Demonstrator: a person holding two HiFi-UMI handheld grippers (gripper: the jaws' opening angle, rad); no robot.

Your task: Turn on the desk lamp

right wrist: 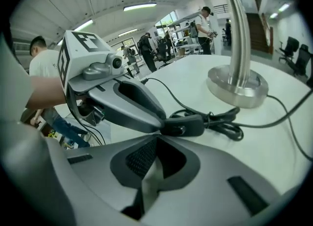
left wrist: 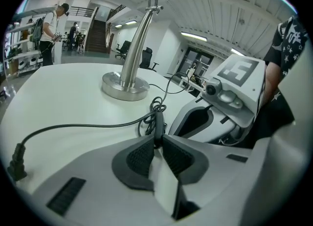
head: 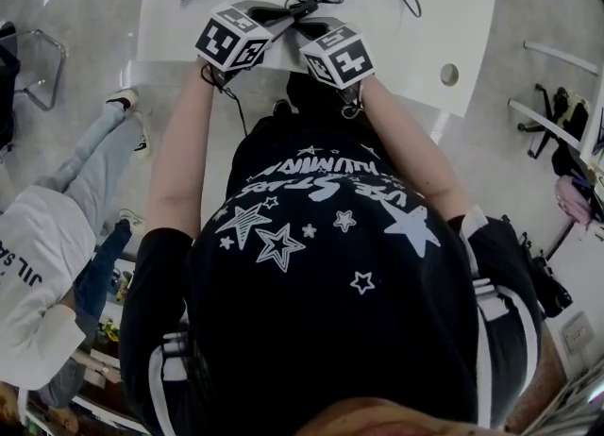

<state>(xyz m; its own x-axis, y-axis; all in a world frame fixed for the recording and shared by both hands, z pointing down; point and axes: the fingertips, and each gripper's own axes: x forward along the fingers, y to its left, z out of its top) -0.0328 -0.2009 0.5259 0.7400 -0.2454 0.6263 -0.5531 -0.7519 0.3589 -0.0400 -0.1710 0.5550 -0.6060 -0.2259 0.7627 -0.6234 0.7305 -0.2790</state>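
The desk lamp's round metal base (left wrist: 125,84) and bent stem stand on the white table (head: 415,28), a little beyond both grippers. Its black cord (left wrist: 73,126) runs across the table to a black inline switch (right wrist: 185,124) with a coil of slack behind it. My left gripper (left wrist: 157,139) is shut on the switch (left wrist: 157,122), which is pinched between the tips. My right gripper (right wrist: 157,136) is shut with nothing between its jaws, and its tips rest right against the switch from the near side. In the head view both marker cubes sit side by side at the table's near edge.
The cord's plug (left wrist: 17,161) lies loose on the table to the left, not plugged into anything. A cable hole (head: 449,74) is in the table at the right. A person in a white shirt (head: 42,255) stands at my left, near a chair (head: 38,57).
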